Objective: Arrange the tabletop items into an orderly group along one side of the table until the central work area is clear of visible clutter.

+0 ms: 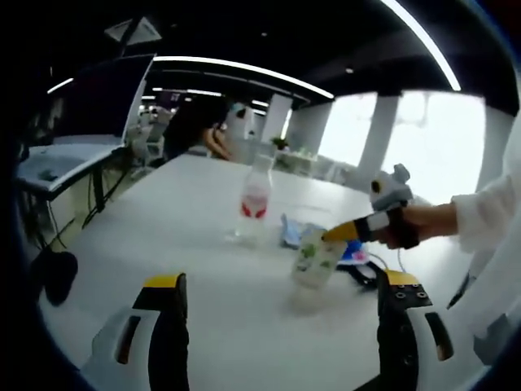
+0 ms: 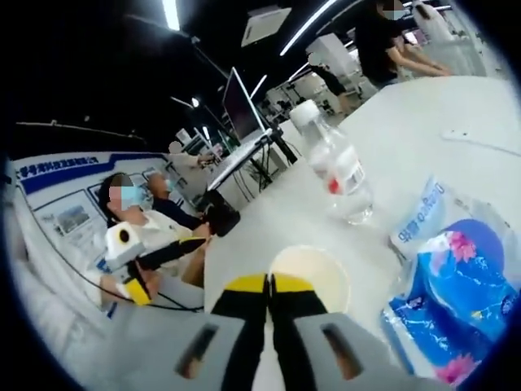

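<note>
Mid-carry: right gripper (image 1: pixel 346 234) fingers clamped on cup (image 1: pixel 316 257), tilted above desk (image 1: pixel 203 236) centre near water bottle (image 1: pixel 256 198); left gripper (image 1: pixel 281 326) fingers wide, empty; next, setting cup down beside bottle

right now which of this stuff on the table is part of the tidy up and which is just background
Part of the job:
- green-labelled bottle, held tilted by the right gripper
- clear bottle with red label, upright on the white table
- blue floral packets beside it
- left gripper, open and holding nothing

Just background:
- monitor on the side desk
- seated people
</note>
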Motion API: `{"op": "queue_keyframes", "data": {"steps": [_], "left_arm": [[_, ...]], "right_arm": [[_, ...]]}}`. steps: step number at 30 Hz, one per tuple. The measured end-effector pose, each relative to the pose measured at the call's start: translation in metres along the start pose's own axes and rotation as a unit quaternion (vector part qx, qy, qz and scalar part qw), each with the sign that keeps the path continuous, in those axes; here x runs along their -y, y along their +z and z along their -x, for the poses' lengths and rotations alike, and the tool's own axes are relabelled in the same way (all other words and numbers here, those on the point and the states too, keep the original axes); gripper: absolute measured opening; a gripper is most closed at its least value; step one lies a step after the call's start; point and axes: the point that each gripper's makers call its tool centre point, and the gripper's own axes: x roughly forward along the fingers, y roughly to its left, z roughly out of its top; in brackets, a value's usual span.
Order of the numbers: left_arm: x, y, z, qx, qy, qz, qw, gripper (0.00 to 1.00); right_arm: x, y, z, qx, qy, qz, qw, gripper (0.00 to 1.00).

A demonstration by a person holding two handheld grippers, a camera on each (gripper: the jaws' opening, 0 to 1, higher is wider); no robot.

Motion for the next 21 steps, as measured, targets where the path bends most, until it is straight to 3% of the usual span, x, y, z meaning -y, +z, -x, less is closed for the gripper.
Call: {"op": "queue_keyframes", "data": {"steps": [5,13,19,21], "left_arm": [[0.002,-0.001,0.000,-0.003,-0.003,-0.001,1.0000,0.94],[-0.003,0.003,0.002,0.007,0.002,0.005,1.0000,0.93],[-0.002,0.001,0.001,0.004,0.000,0.004,1.0000,0.92],[-0.002,0.001,0.001,0.004,0.000,0.005,1.0000,0.92]], "right_arm": [[0.004,0.013,0.001,-0.004,-0.027,0.049,0.9984,0.00],[0.007,0.026,-0.001,0.002,-0.046,0.073,0.9962,0.00],[0.015,0.037,-0.003,-0.021,-0.068,0.151,0.9860,0.00],[0.016,0.040,-0.005,-0.025,-0.069,0.153,0.9855,0.00]]}}
